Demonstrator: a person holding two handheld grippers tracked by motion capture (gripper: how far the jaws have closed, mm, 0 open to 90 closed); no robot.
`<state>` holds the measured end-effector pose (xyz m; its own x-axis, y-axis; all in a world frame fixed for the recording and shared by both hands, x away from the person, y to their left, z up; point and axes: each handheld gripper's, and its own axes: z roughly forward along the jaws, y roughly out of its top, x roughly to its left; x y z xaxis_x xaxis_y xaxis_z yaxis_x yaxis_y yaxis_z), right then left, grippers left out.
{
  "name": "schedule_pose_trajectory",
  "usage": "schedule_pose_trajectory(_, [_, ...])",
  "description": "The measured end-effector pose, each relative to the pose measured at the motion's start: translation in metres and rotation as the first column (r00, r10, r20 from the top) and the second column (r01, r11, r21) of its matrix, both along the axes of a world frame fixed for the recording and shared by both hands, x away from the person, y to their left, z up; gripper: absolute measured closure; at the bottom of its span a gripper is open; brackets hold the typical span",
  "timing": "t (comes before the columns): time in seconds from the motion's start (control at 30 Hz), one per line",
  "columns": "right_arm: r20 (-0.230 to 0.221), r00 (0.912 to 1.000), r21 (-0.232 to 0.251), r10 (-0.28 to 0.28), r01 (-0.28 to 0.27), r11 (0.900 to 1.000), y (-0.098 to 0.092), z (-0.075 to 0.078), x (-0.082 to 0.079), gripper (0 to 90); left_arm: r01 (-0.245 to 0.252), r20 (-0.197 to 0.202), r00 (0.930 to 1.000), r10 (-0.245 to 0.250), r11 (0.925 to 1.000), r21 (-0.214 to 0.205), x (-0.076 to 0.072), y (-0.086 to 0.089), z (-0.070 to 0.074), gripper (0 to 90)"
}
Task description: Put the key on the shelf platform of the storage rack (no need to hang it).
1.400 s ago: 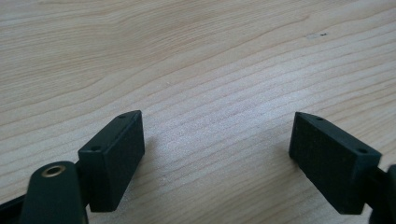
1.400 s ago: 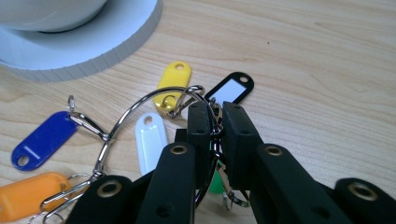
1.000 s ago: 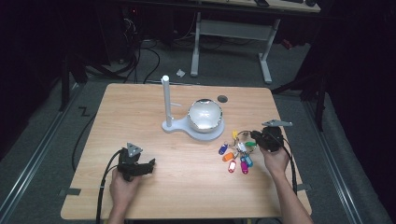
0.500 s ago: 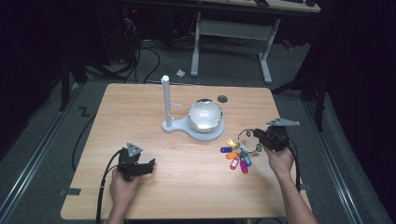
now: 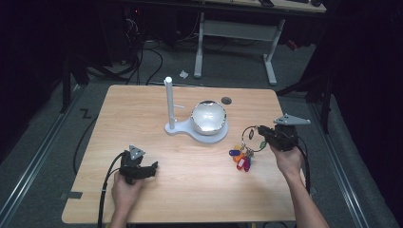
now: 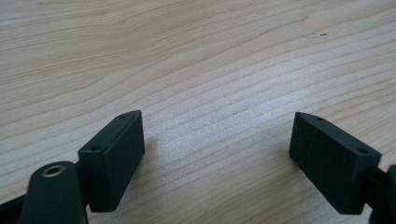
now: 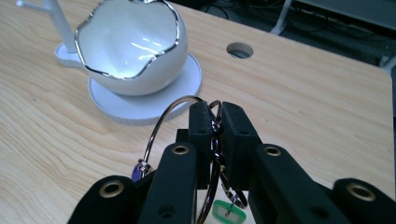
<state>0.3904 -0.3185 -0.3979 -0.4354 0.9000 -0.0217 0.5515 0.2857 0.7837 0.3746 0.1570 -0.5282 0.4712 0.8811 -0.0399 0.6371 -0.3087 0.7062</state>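
A metal key ring (image 5: 248, 133) with several coloured tags (image 5: 240, 159) is at the table's right side. My right gripper (image 5: 261, 131) is shut on the ring, its jaws pointing left. The tags hang down to the wood below it. In the right gripper view the ring (image 7: 163, 120) curves out to the left of the shut gripper (image 7: 215, 125), and a green tag (image 7: 228, 215) dangles underneath. A glossy white bowl (image 5: 208, 116) sits on a white stand (image 5: 177, 128) with an upright post, just left of the ring. My left gripper (image 5: 153, 168) rests open on bare wood (image 6: 210, 70) near the front left, with nothing between its fingers.
A round cable hole (image 5: 226, 100) lies in the table behind the bowl. The table's right edge (image 5: 295, 156) runs close to my right hand. Beyond the table stand a desk frame (image 5: 236, 35) and loose cables on a dark floor.
My right gripper has drawn slightly to the right and up with the key ring, and the tags have bunched under it. The left gripper has stayed put.
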Motion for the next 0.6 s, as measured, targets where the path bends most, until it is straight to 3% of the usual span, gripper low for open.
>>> schedule_pose_trajectory(0.6, [0.066, 0.9958, -0.026, 0.064, -0.062, 0.9977, 0.014, 0.041, -0.002, 83.8, 0.0, -0.001, 1.0, 0.0, 1.0, -0.001, 0.0, 0.0, 0.0, 18.6])
